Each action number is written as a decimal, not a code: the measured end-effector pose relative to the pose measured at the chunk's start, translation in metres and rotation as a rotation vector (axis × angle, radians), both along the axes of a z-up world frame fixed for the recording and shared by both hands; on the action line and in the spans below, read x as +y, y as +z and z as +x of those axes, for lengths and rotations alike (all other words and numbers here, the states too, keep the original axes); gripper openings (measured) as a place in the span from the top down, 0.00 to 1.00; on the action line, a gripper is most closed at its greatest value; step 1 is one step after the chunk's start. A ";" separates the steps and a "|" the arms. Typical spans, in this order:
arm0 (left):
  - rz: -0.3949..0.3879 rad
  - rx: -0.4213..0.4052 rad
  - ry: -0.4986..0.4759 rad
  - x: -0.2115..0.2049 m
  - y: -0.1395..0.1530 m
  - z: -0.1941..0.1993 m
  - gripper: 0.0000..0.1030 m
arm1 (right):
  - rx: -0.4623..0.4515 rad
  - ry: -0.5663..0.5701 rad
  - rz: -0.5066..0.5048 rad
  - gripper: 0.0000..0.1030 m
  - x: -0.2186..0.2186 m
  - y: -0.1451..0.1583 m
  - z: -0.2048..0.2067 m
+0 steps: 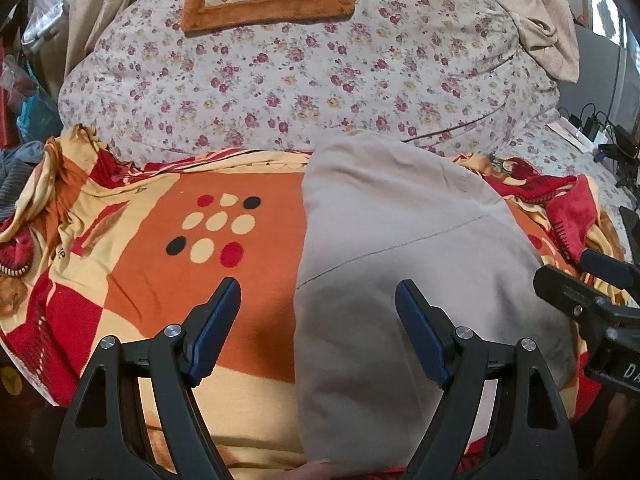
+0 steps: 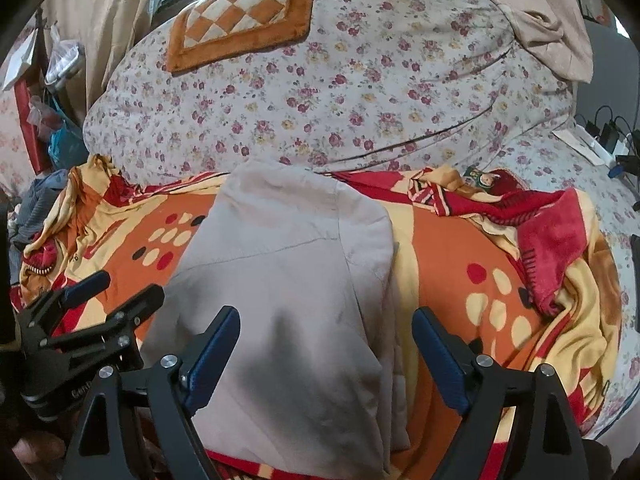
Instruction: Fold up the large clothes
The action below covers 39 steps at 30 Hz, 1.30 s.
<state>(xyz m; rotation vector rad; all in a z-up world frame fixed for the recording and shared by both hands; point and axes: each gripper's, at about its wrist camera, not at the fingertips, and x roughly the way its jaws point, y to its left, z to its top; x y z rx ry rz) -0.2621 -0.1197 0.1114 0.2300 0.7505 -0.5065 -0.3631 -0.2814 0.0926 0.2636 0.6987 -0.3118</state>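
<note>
Two claws are hanging released over the bed: the left claw (image 1: 318, 286) is gaping with nothing between its pads, straddling the garment's left edge, and the right claw (image 2: 326, 318) is standing just as wide above the garment's near end, gripping nothing. The beige garment (image 1: 400, 240) is lying as a long folded strip down the middle of the orange blanket (image 1: 168, 280), its far end nearly reaching the floral quilt (image 1: 304, 76). Judging by that narrow shape, the lengthwise folds are looking done and a crosswise fold is probably waiting. Several risks are showing. Its right-side layers are sitting slightly stepped in the right wrist view, so pinching only the top layer would be peeling the stack apart. The blanket is lying loose and rumpled, so a low pinch could be catching it too and dragging it along. With both claws working close together, they could be bumping over the same corner
</note>
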 end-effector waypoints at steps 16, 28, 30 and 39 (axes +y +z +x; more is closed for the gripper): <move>-0.005 -0.009 0.013 0.004 0.000 0.003 0.22 | 0.006 -0.018 0.016 0.10 0.001 -0.004 0.004; 0.005 -0.001 0.010 0.001 -0.003 0.004 0.22 | 0.020 -0.023 0.025 0.10 0.000 -0.008 0.008; 0.008 -0.001 0.008 0.001 -0.004 0.005 0.22 | 0.022 -0.023 0.021 0.10 0.001 -0.008 0.009; 0.010 0.004 0.004 0.002 -0.006 0.007 0.22 | 0.043 -0.015 0.022 0.09 0.002 -0.011 0.014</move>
